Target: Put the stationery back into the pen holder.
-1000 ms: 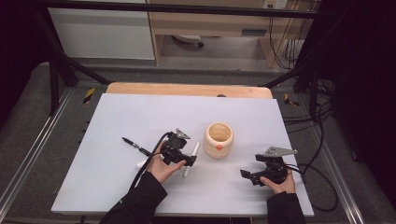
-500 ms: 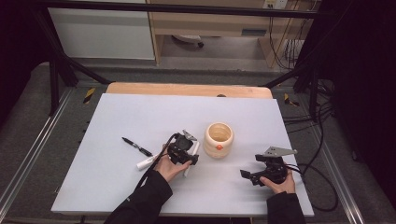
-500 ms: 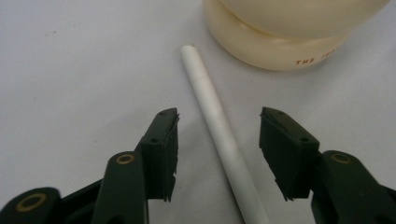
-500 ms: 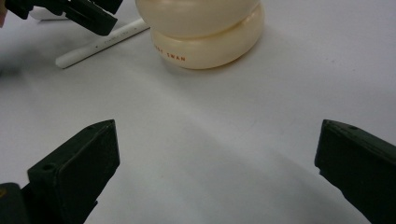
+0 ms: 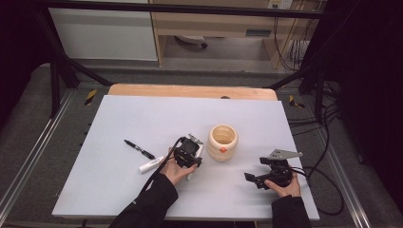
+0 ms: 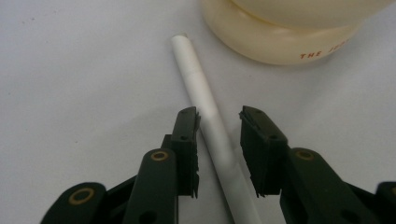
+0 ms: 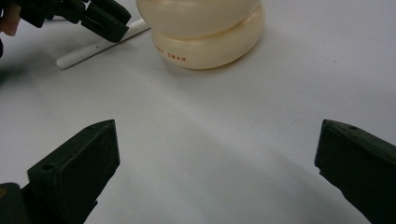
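Note:
A white pen (image 6: 205,102) lies on the white table beside a cream cup (image 6: 280,37). My left gripper (image 6: 219,116) is open and low over the pen, one jaw on either side. The left jaw is close against the pen and a gap shows at the right jaw. In the high view the left gripper (image 5: 190,151) sits just left of the cup (image 5: 223,140), covering the middle of the pen (image 5: 200,150). My right gripper (image 5: 254,173) rests near the front right, wide open and holding nothing (image 7: 218,128). It faces the cup (image 7: 205,32), the pen (image 7: 93,46) and the left gripper (image 7: 93,16).
A white marker (image 5: 151,165) and a black pen (image 5: 139,148) lie left of the left hand. The table top (image 5: 142,118) is bare toward the back, where a wooden edge (image 5: 190,90) runs behind it. Cables (image 5: 328,190) hang off the right side.
My left gripper has shifted right toward the cup, uncovering the white marker, and now straddles the white pen. The right gripper has not moved.

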A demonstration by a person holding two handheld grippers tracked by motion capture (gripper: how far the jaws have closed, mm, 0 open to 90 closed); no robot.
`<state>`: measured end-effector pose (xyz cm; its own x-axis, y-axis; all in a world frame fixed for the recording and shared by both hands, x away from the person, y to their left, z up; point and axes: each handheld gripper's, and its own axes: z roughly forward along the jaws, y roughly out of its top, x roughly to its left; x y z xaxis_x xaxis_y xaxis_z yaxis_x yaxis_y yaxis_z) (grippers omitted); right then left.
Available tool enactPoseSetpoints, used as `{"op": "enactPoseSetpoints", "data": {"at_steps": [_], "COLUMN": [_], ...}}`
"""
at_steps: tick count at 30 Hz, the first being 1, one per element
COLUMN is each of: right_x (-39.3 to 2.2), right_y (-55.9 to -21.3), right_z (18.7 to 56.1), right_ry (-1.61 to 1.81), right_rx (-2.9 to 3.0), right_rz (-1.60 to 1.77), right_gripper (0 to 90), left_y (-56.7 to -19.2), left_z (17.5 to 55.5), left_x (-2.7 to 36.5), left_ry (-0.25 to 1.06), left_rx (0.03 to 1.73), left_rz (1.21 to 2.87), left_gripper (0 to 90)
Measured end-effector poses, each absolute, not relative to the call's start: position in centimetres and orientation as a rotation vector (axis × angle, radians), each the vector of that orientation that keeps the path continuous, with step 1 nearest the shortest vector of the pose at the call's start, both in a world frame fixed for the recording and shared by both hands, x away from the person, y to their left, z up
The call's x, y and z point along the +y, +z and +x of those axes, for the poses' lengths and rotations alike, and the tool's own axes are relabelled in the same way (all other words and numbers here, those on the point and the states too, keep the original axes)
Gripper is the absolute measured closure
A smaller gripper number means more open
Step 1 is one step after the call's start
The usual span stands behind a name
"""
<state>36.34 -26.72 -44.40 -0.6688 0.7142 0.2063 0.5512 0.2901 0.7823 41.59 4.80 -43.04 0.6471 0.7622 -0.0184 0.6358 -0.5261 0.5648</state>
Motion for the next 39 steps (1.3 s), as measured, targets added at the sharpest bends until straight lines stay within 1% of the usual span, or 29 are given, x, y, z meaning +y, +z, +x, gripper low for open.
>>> {"op": "enactPoseSetpoints", "data": {"at_steps": [9,22,24,26,39], "right_x": [-26.71,-26.69,-26.67,-26.69,-26.66], "right_y": [-44.42,-44.42,-44.44,-44.42,-44.45], "right_z": [36.34,36.34,36.33,36.33,36.34], "right_ry": [1.322,1.321,1.322,1.322,1.322], "right_rx": [2.371,2.372,2.372,2.372,2.371], "right_rz": [1.177,1.18,1.181,1.18,1.182], "right_gripper": [0.5,0.5,0.5,0.5,0.5], "left_y": [-43.2,-43.34,-43.35,-43.34,-43.27], "left_z": [41.82,41.79,41.76,41.77,41.86], "left_x": [4.68,4.35,4.28,4.3,4.36], "left_ry": [0.317,0.335,0.351,0.349,0.34], "left_rx": [1.112,1.124,1.127,1.128,1.136], "left_rz": [2.32,2.336,2.34,2.34,2.343], "left_gripper": [73.3,74.5,76.4,77.7,78.5]}}
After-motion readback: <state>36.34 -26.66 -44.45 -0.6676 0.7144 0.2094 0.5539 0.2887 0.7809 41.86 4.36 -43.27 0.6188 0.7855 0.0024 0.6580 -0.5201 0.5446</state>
